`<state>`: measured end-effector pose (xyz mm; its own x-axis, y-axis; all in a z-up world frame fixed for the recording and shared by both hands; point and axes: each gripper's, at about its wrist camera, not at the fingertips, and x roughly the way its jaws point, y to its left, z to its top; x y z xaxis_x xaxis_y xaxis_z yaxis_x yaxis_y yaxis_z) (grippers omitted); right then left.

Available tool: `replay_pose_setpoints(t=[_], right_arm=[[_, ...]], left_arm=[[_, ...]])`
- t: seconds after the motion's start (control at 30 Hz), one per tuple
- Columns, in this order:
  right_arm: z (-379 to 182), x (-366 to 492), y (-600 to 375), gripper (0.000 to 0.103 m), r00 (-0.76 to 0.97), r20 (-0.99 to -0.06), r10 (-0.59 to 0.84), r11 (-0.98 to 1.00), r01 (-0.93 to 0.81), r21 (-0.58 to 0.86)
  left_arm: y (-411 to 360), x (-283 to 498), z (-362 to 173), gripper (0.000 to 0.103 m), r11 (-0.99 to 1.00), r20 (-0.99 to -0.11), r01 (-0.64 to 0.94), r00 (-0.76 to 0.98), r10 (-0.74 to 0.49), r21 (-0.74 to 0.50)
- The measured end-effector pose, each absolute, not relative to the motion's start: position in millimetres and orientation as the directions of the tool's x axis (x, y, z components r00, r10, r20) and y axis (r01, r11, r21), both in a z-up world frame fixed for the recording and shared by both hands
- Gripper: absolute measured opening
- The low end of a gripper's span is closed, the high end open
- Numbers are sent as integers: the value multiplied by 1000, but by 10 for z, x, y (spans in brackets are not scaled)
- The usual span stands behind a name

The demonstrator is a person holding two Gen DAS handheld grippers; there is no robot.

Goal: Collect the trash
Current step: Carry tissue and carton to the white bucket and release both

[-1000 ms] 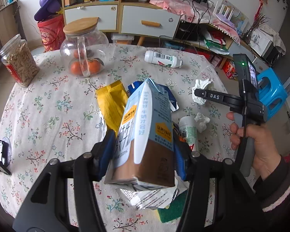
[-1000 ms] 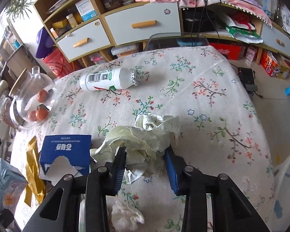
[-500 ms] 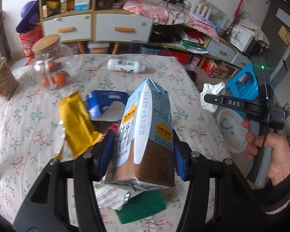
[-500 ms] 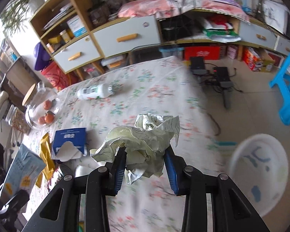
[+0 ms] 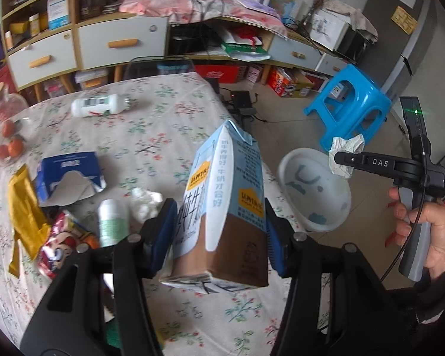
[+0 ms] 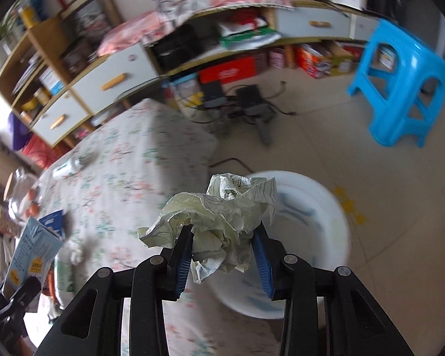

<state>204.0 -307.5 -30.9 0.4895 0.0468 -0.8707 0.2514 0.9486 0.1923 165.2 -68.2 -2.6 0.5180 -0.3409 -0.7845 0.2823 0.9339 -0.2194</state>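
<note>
My left gripper (image 5: 219, 240) is shut on a light-blue and brown milk carton (image 5: 225, 207), held upright over the table's right edge. My right gripper (image 6: 222, 252) is shut on a crumpled pale-green paper ball (image 6: 219, 222), which hangs above a white basin (image 6: 320, 237) on the floor. In the left wrist view the basin (image 5: 314, 190) sits beside the table, with the right gripper (image 5: 345, 158) and its paper (image 5: 345, 148) over its far rim. The carton (image 6: 34, 255) shows at the left of the right wrist view.
On the floral tablecloth (image 5: 163, 124) lie a white bottle (image 5: 99, 105), a torn blue box (image 5: 68, 175), a yellow packet (image 5: 25, 213), a white tissue (image 5: 145, 201), a green-and-white bottle (image 5: 112, 222) and a red wrapper (image 5: 59, 243). A blue stool (image 5: 350, 106) stands on the floor past the basin.
Both grippers swung right, from over the table toward its right edge. The white basin on the floor came into view and the paper ball now hangs above it.
</note>
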Motion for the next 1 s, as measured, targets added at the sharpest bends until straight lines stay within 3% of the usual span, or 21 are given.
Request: replay_pose_setpoints(t=[0.2, 0.33, 0.7, 0.8, 0.87, 0.93, 1.0], right_arm=[[-364, 1884, -3448, 43, 486, -874, 22, 941, 286, 182], [-363, 1773, -3650, 71, 512, -858, 46, 933, 284, 220], [-220, 1388, -4087, 74, 531, -847, -38, 927, 335, 168], [-240, 1281, -4192, 74, 521, -851, -60, 925, 349, 148], [-246, 1212, -4278, 74, 517, -853, -71, 921, 363, 143], [-257, 1164, -4365, 74, 513, -855, -75, 915, 377, 146], [-270, 1130, -4427, 74, 509, -857, -76, 911, 386, 148]], left_arm=[[-1077, 1671, -120, 57, 912, -786, 347, 492, -375, -218], [-1306, 1685, -201, 57, 896, -774, 395, 495, -395, -204], [-2024, 1775, -439, 57, 832, -752, 530, 479, -453, -163], [-2188, 1809, -512, 47, 812, -753, 565, 468, -462, -147], [-2272, 1820, -571, 47, 808, -758, 578, 473, -448, -117], [-2305, 1811, -616, 50, 806, -760, 583, 475, -443, -105], [-2307, 1842, -670, 72, 820, -775, 563, 471, -422, -104]])
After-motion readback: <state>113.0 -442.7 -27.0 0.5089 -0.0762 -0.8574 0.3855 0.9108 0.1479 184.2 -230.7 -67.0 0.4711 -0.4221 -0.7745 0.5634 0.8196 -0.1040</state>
